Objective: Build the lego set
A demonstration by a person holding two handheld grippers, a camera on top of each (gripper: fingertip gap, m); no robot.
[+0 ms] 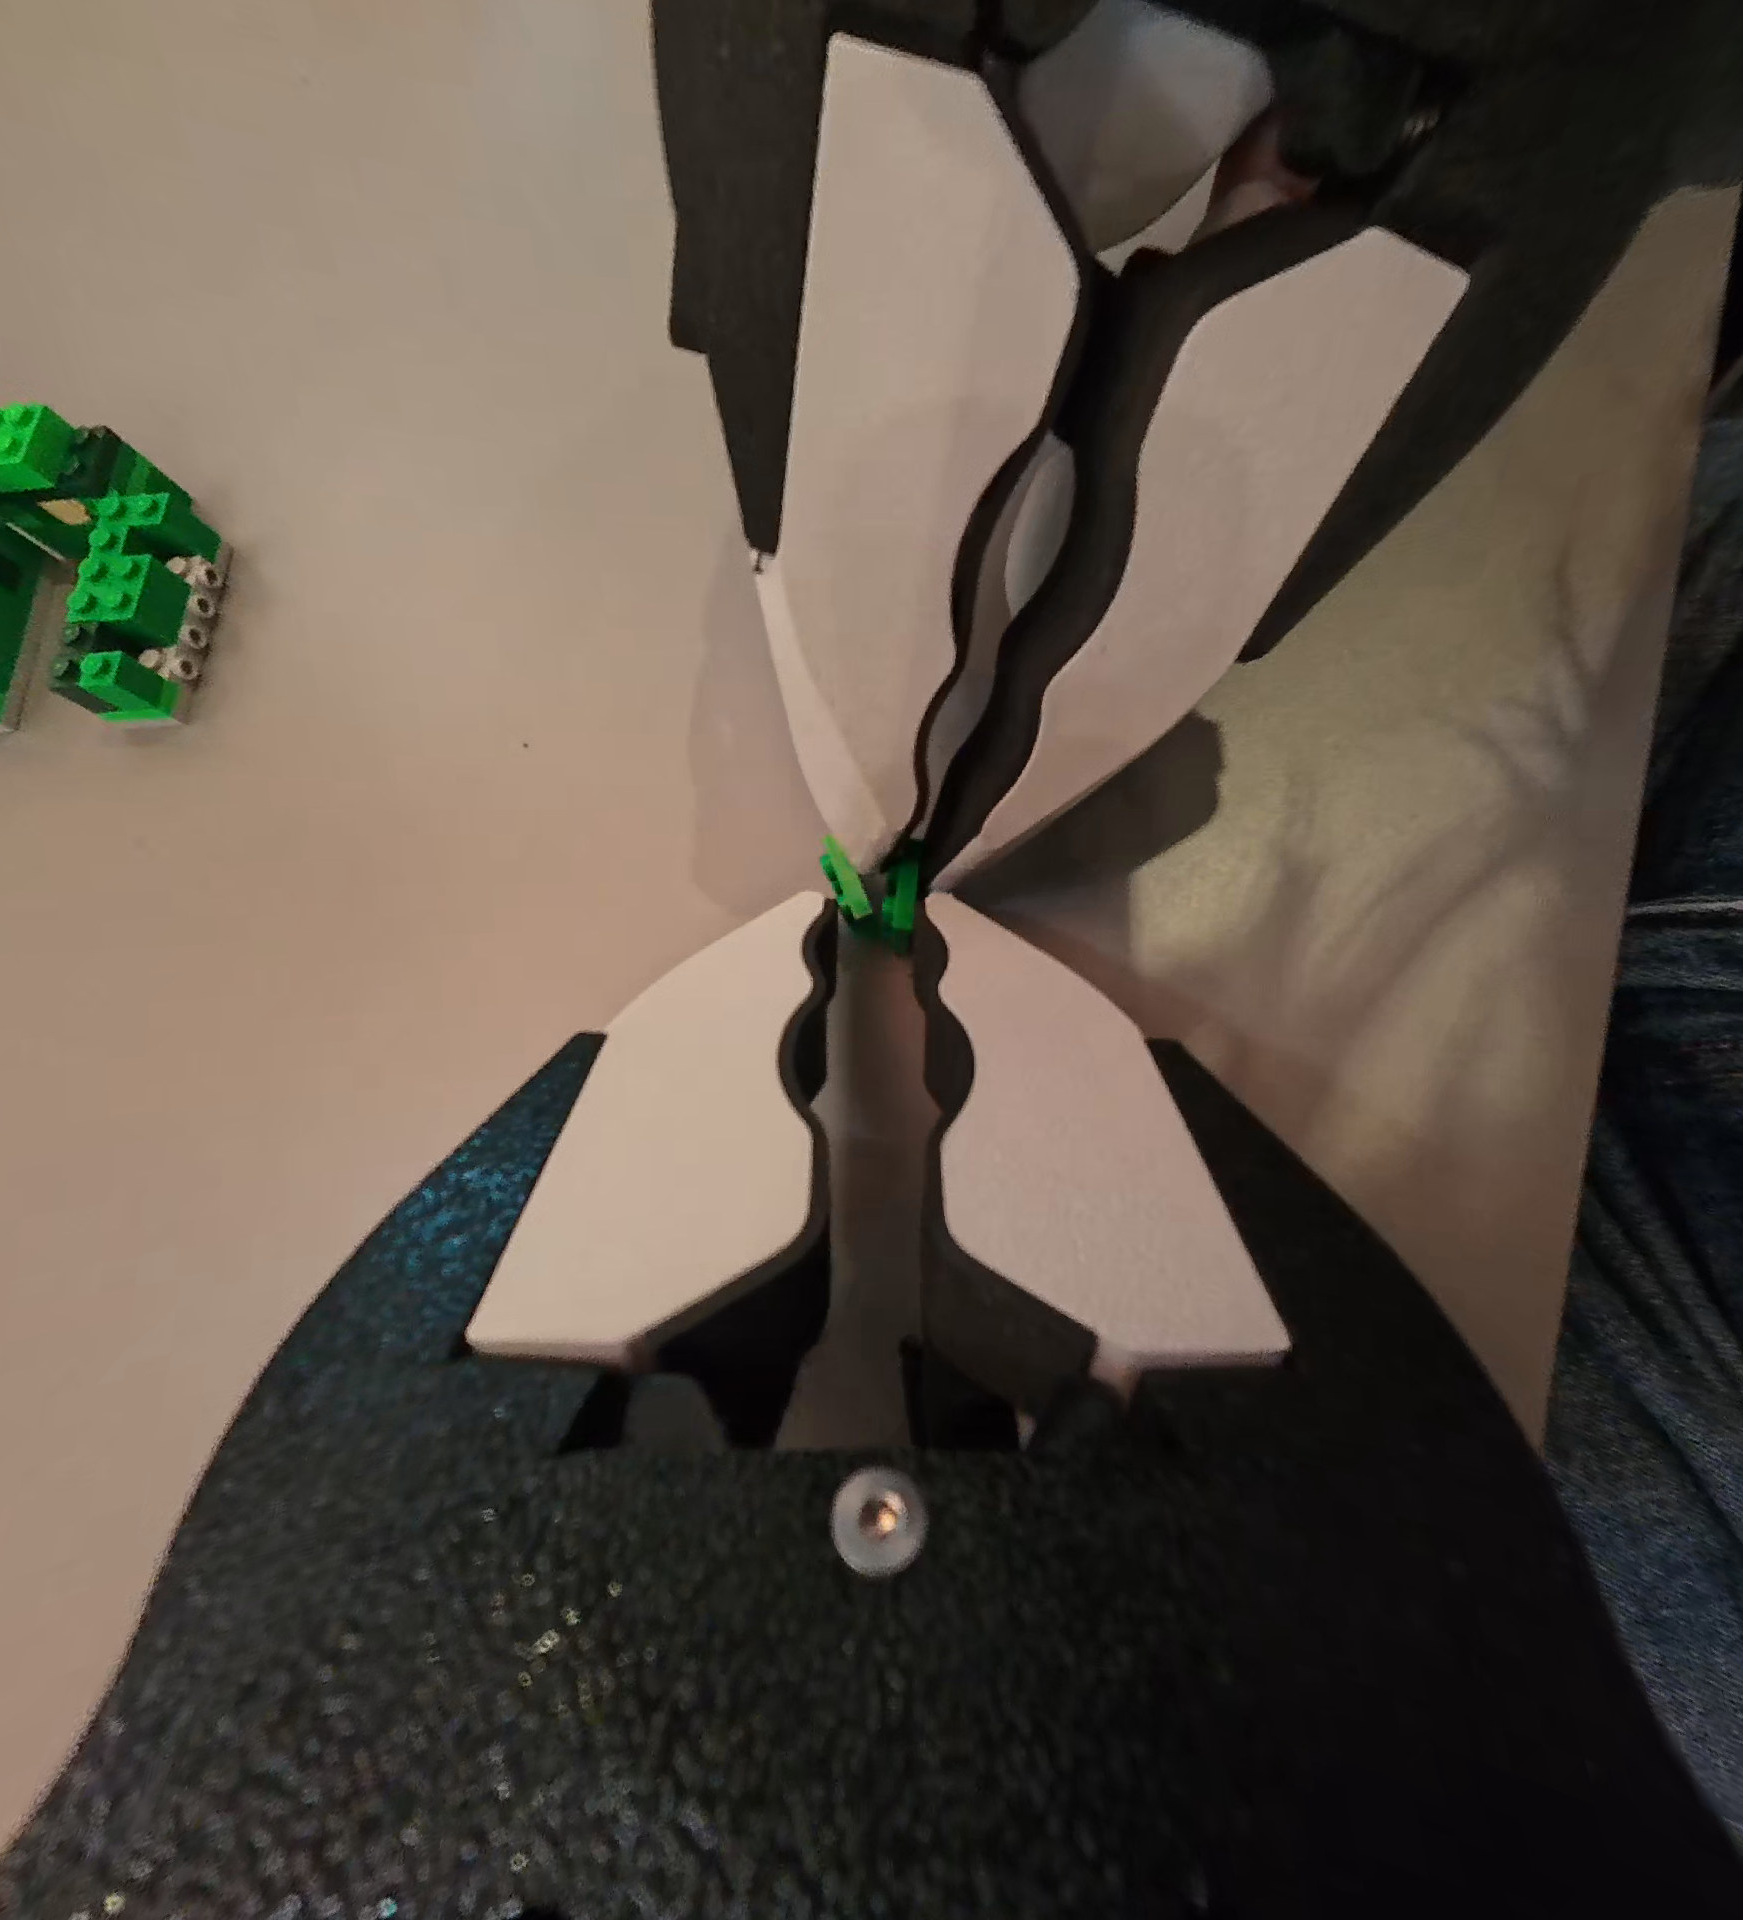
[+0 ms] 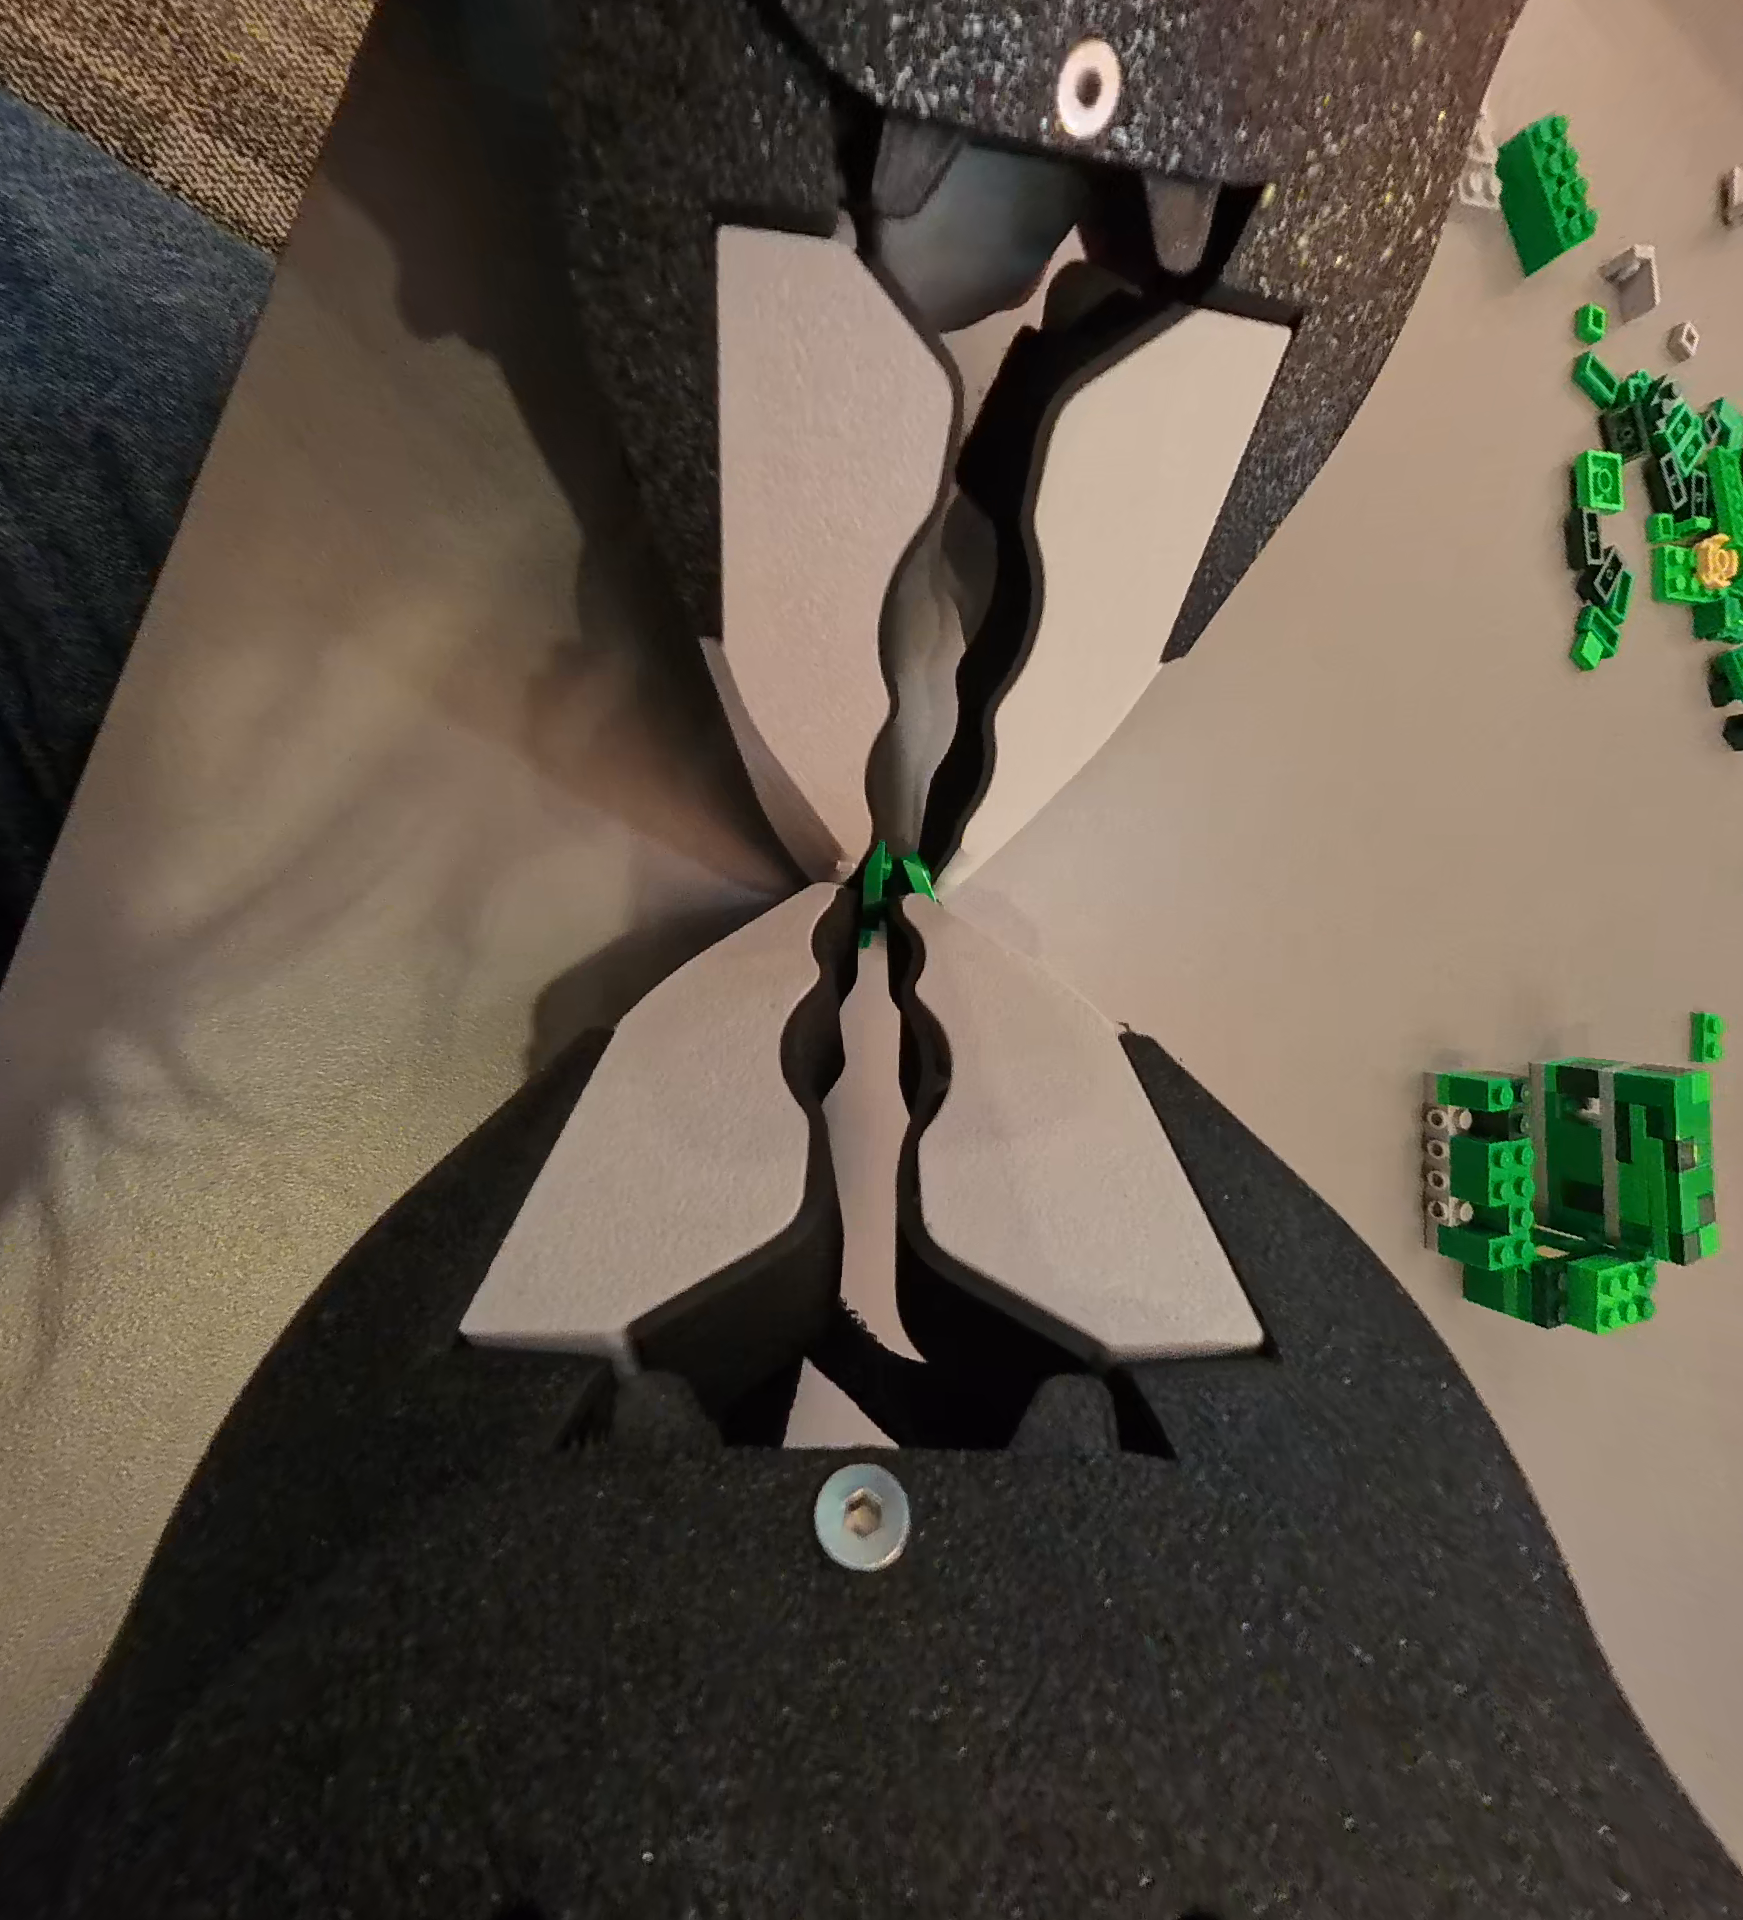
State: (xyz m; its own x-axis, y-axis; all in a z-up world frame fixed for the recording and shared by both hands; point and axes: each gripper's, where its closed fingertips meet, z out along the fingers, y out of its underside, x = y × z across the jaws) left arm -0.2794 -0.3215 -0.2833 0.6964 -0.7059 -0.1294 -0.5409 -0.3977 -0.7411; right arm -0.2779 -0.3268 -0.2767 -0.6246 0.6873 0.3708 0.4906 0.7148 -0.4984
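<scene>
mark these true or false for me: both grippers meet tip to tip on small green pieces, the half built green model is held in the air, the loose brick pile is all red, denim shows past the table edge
1. The left gripper and right gripper meet tip to tip, jaws closed on small green pieces. True.
2. The half-built green model is held in the air. False: it sits on the table, away from both grippers.
3. The loose brick pile is all red. False: mostly green, some grey.
4. Denim shows past the table edge. True.
</scene>
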